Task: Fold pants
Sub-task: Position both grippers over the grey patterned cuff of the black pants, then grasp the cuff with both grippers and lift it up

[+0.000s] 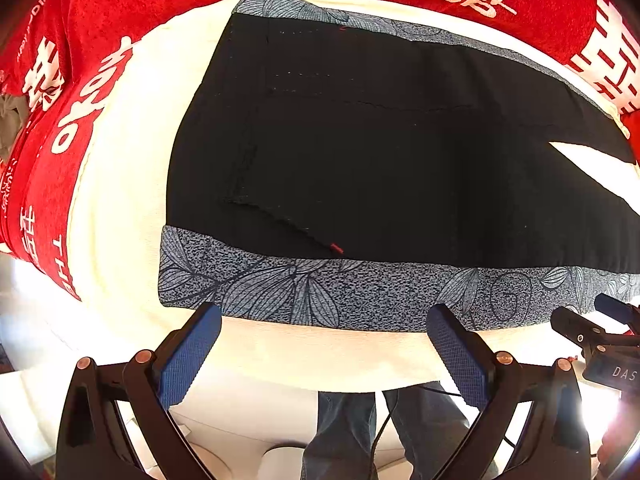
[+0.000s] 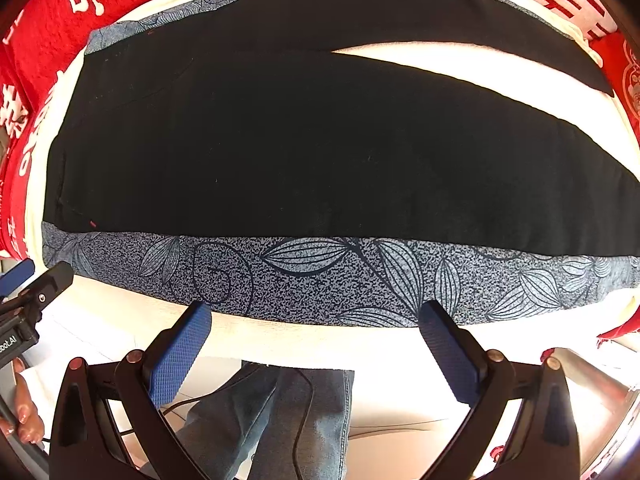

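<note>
Black pants (image 1: 360,152) with grey-blue leaf-print side stripes (image 1: 320,292) lie flat on a white cloth; they also show in the right wrist view (image 2: 320,152). The waist is at the left, and the two legs run right with a white gap between them. My left gripper (image 1: 324,320) is open and empty at the near stripe edge close to the waist. My right gripper (image 2: 314,316) is open and empty at the near stripe edge further along the leg. Each gripper shows at the edge of the other's view.
The white cloth (image 1: 120,200) lies over a red blanket with white characters (image 1: 60,120), which borders it at the back and left. The near table edge (image 2: 280,344) is right under the grippers. The person's jeans (image 2: 288,420) show below.
</note>
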`<state>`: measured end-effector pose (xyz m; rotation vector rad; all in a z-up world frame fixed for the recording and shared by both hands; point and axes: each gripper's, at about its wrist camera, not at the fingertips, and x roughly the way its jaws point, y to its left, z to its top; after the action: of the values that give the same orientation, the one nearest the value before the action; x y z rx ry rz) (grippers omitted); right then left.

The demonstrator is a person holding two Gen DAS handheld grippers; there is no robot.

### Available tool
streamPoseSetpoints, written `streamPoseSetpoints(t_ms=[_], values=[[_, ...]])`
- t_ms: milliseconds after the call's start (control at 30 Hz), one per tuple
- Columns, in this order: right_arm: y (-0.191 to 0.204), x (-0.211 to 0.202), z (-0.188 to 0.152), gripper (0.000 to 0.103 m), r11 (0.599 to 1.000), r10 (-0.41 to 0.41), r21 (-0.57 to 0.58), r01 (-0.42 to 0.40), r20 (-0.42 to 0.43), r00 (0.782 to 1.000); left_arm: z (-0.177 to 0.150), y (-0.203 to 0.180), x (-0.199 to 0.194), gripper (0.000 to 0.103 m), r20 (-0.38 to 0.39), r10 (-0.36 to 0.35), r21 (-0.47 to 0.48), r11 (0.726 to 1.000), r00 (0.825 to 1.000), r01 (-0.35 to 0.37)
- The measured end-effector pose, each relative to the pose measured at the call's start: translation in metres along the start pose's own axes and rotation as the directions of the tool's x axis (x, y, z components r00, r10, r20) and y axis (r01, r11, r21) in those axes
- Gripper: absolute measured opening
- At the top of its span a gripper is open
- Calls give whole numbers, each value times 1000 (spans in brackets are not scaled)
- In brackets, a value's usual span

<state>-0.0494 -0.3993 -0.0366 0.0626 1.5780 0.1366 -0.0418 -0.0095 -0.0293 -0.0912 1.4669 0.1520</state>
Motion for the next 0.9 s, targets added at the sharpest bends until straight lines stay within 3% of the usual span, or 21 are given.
streamPoseSetpoints(t_ms=[533,633,700,767,800,900], values=[[2,0,7,103,1000,6,12,-6,3,1000,4,7,1,103,10,-25,-11,1000,1000,25],[-2,-4,10,103,998,49,32,-49,10,999,5,8,0,103,14,-39,-14,999,999,40],[-6,-6,10,103,989,132,66,-133,28,991,6,9,-1,103,21,-60,-17,998,998,60],[-14,-8,11,103,942,309,117,-315,61,949,7,14,-3,103,33,-104,-31,994,994,105],[-17,-7,11,103,904,400,132,-406,70,914,8,18,-3,103,38,-142,-47,988,989,144],[-15,7,10,103,807,567,168,-566,50,822,8,33,0,103,54,-239,-99,965,969,244]])
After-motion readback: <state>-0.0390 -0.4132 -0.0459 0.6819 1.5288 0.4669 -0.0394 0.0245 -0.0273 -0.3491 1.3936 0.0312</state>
